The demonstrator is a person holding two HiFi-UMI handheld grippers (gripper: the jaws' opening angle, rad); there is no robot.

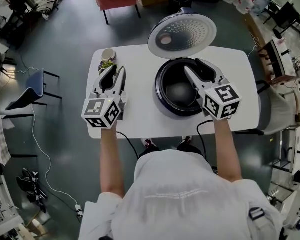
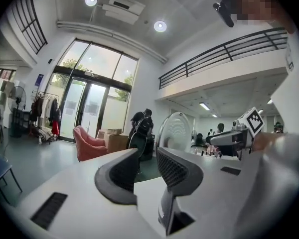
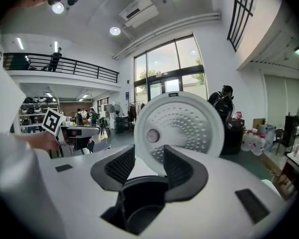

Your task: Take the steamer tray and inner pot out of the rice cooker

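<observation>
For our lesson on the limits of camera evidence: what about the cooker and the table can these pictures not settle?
- Whether a steamer tray is in place: head view; inside the rice cooker it is dark, and the right gripper covers part.
- What the cup holds: head view; too small, only green shows.
- The cooker's body: left gripper view; the left gripper hides all but the lid.
</observation>
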